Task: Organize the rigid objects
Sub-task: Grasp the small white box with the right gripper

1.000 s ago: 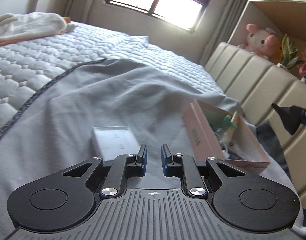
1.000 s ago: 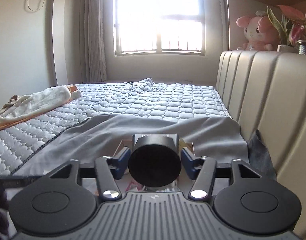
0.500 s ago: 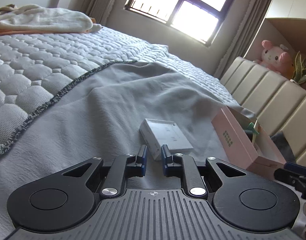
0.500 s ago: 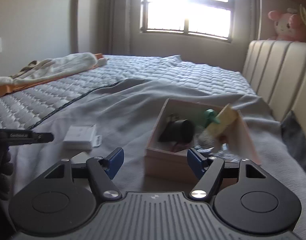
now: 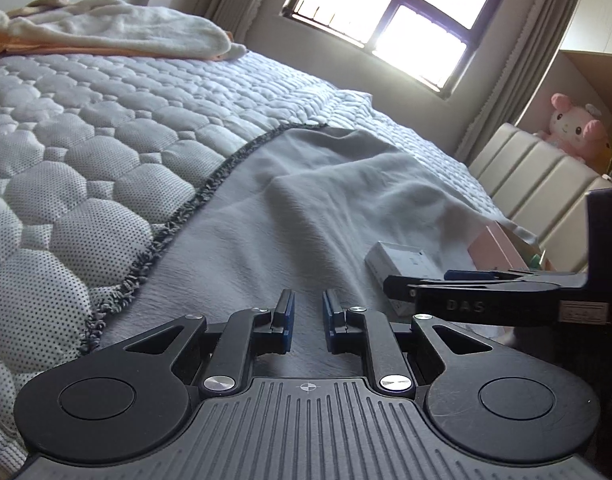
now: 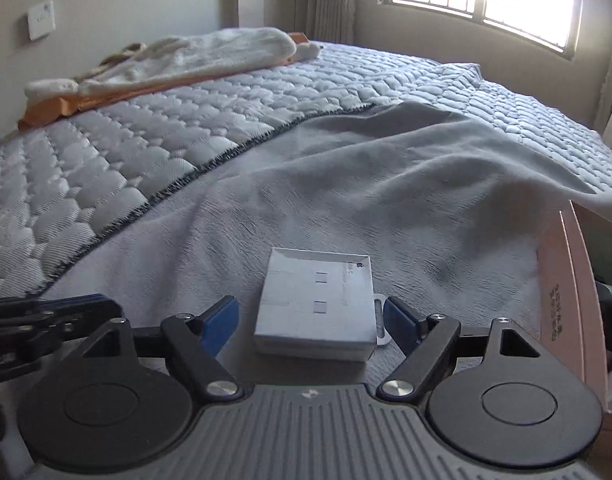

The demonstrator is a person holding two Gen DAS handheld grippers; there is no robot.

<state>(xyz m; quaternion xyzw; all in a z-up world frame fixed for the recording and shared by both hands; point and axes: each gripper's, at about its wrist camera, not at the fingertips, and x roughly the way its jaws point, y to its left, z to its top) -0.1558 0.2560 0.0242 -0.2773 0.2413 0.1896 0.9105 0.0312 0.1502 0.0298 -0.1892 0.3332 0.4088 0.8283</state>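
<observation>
A flat white box point(image 6: 316, 304) lies on the grey blanket point(image 6: 386, 200). My right gripper point(image 6: 312, 322) is open, its blue pads on either side of the box's near end, not touching it. The same box shows in the left wrist view point(image 5: 406, 264), partly behind my right gripper point(image 5: 466, 296). A pink open box point(image 6: 574, 304) stands to the right; its inside is mostly out of frame. It also shows in the left wrist view point(image 5: 494, 248). My left gripper point(image 5: 305, 318) is nearly shut and empty, low over the blanket, left of the white box.
A quilted mattress point(image 5: 86, 140) lies to the left of the blanket. A cream and orange bundle of cloth point(image 6: 186, 64) lies at its far side. A padded headboard point(image 5: 538, 184) with a pink plush toy point(image 5: 578, 132) stands at the right.
My right gripper let go of the black cylinder into the pink box, then swung left and down to straddle the white box. My left gripper drew back to the left.
</observation>
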